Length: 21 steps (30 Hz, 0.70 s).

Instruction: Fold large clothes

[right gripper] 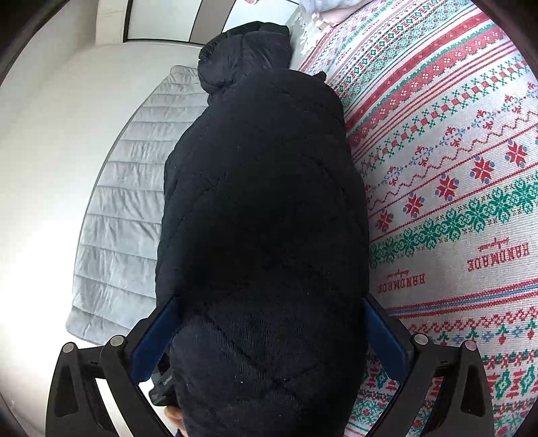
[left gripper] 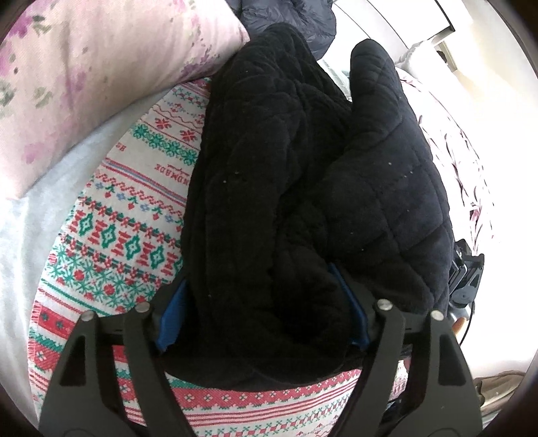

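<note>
A large black quilted fleece garment (left gripper: pixel 302 188) lies bunched on a patterned red, green and white blanket (left gripper: pixel 111 235). My left gripper (left gripper: pixel 262 302) has its blue-padded fingers (left gripper: pixel 171 319) on either side of a thick fold of the garment and holds it. In the right wrist view the same garment (right gripper: pixel 262 208) fills the middle, over the blanket (right gripper: pixel 454 188). My right gripper (right gripper: pixel 269 329) is closed around a bulky part of it, blue pads (right gripper: pixel 383 332) pressing both sides.
A pink floral pillow (left gripper: pixel 94 77) lies at the upper left, and a dark puffy jacket (left gripper: pixel 289 16) behind the garment. A grey quilted mat (right gripper: pixel 124 208) lies left of the garment on the pale floor. White bedding (left gripper: pixel 20 242) borders the blanket.
</note>
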{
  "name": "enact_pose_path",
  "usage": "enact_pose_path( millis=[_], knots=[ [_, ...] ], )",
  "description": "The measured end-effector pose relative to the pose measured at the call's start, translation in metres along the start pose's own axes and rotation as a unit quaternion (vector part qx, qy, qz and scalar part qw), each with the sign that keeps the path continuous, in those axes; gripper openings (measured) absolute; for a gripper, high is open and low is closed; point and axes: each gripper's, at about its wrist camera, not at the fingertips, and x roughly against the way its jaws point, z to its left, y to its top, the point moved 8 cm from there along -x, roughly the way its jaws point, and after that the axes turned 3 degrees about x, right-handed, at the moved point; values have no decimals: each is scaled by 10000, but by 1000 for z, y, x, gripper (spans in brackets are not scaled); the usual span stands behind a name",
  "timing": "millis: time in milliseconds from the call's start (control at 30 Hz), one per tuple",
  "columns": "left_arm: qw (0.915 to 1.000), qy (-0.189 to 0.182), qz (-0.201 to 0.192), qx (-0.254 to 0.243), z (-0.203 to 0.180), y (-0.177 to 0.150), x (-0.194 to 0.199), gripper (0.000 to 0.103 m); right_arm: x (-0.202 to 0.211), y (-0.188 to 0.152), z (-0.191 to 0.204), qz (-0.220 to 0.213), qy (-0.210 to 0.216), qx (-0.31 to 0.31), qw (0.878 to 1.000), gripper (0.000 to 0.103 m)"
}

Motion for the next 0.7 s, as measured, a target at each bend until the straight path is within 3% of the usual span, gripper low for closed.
enact_pose_path(
  millis=[67, 200, 267, 500, 600, 700],
  knots=[
    [9998, 4, 28, 203, 6, 0, -5, 95, -1, -3, -5, -17, 125, -97, 9999, 103],
    [9968, -453, 232, 615, 8, 2, -20, 99, -2, 0, -15, 20, 292, -233, 9993, 103],
    [9965, -477, 221, 648, 5, 4, -22, 98, -3, 0, -15, 9, 279, -223, 9994, 103],
    [9990, -301, -134, 309, -18, 5, -10, 64, -11, -2, 6, 183, 260, 358, 9989, 103],
    [9975, -382, -325, 491, -19, 11, -1, 56, -13, -7, 26, 216, 174, 875, 9958, 103],
    [9961, -398, -746, 267, -32, 19, 19, 53, -13, -14, 49, 218, 109, 1378, 9902, 103]
  ],
)
